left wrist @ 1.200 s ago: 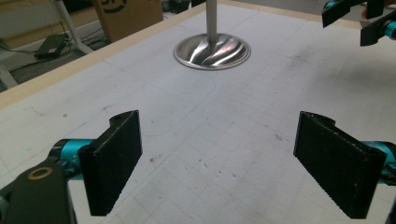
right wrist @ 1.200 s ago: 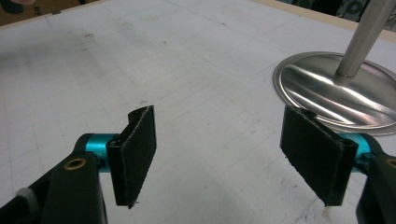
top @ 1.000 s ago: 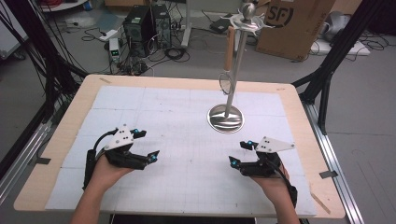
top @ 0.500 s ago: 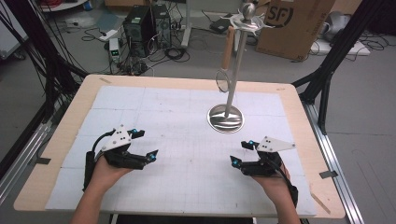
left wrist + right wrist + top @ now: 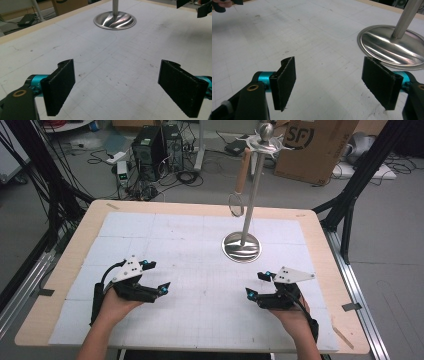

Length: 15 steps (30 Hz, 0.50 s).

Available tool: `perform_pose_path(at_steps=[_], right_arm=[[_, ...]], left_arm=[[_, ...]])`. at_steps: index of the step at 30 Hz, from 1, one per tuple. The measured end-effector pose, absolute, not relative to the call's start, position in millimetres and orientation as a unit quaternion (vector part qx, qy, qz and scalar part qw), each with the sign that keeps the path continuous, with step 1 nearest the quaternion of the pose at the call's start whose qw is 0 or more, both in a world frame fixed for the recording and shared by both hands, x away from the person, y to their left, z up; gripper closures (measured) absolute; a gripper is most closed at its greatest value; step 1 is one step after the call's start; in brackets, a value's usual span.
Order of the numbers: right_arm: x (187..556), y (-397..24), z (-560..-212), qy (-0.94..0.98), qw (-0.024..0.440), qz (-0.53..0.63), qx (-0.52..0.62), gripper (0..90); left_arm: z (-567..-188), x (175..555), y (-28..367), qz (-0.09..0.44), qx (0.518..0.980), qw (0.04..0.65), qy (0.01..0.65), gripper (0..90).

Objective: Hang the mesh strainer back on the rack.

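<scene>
Both my grippers, left point(image 5: 159, 289) and right point(image 5: 254, 288), rest near the desk's front edge, jaws spread and empty; next I'd reach for the whisk point(image 5: 240, 177) hanging on the stand point(image 5: 242, 246).

Table point(image 5: 75, 251): light wooden top, rounded corners, on a metal frame. 1 white gridded mat point(image 5: 165, 237) covers most of the top, leaving a wood border on all sides; its surface shows faint scuffs and dark specks. 1 metal stand point(image 5: 241, 246) rests on the mat right of centre toward the far edge, with a round polished base and an upright pole.
</scene>
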State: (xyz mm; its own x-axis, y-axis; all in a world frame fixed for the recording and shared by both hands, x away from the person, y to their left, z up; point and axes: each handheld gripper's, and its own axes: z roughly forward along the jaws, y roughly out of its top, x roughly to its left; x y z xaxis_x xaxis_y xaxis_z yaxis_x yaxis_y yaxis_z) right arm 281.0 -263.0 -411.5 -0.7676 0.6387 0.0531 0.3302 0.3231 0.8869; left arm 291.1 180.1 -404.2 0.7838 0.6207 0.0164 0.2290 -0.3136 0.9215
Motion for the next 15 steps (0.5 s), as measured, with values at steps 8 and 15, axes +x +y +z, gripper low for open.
perform_pose_path(at_steps=[8, 15], right_arm=[[281.5, -262.4, -412.5, 0.8, 0.152, 0.494, 0.305, 26.6], [282.5, -261.9, -413.6, 0.801, 0.153, 0.493, 0.303, 26.4]], left_arm=[[-406.8, 291.5, 183.5, 0.189, 0.786, 0.52, 0.277, 14.8], [-407.8, 291.4, 183.7, 0.188, 0.786, 0.519, 0.278, 14.8]])
